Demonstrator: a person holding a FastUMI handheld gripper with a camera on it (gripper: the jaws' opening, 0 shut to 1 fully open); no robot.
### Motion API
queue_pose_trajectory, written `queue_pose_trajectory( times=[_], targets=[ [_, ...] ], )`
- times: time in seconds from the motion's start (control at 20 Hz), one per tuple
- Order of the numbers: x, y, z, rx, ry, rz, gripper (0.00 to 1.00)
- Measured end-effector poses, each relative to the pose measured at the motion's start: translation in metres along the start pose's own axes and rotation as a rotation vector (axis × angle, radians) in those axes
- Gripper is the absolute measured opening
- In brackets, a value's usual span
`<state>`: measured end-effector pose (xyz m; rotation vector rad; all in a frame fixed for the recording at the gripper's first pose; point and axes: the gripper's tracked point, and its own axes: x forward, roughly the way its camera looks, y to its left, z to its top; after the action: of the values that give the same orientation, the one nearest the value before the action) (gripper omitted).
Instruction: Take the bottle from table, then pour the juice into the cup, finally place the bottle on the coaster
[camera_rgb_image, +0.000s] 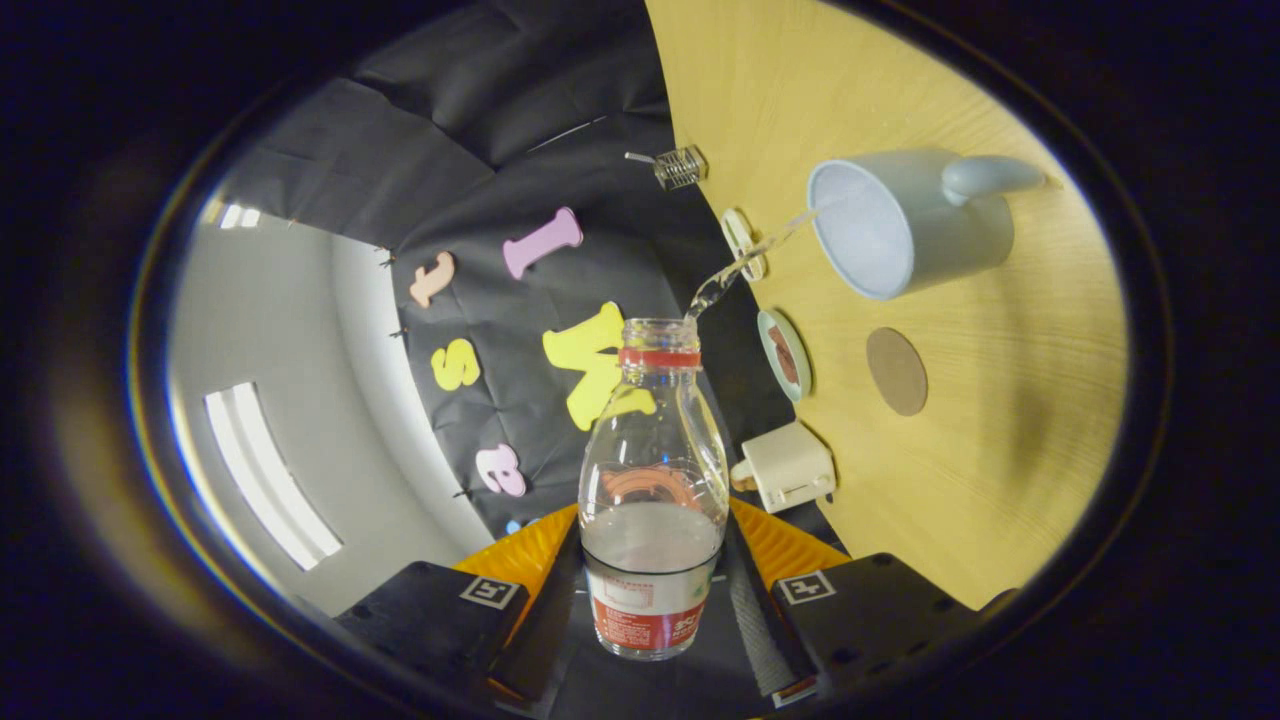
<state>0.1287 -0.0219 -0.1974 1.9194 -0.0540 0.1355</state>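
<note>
The table (960, 420) appears tilted because the gripper (655, 590) is rolled to pour. The cup (905, 225) stands beyond the fingers, receiving a thin stream. The bottle (655, 480), clamped between both fingers, is part full. The coaster (896, 371) lies bare beside the cup.

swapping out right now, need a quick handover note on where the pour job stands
Gripper: fingers shut on the bottle, which is tipped toward the cup.
A thin stream runs from the bottle's open mouth to the cup's rim.
Coaster: bare, on the table next to the cup.
Done: bottle picked up, pour under way; liquid remains in the bottle.
Left: finish the pour, right the bottle, set it on the coaster.
</note>
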Motion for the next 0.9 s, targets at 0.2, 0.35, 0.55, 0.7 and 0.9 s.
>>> queue_pose_trajectory(
  times=[0.2,0.35,0.55,0.7,0.9],
  targets=[
    [0.002,0.001,-0.001,0.008,-0.001,-0.001,0.78],
    [0.003,0.001,-0.002,0.021,0.004,0.003,0.78],
    [0.005,0.003,-0.01,0.058,0.013,0.01,0.79],
    [0.005,0.003,-0.011,0.091,0.018,0.002,0.79],
    [0.009,0.002,-0.01,0.114,0.018,0.002,0.79]
  ],
)
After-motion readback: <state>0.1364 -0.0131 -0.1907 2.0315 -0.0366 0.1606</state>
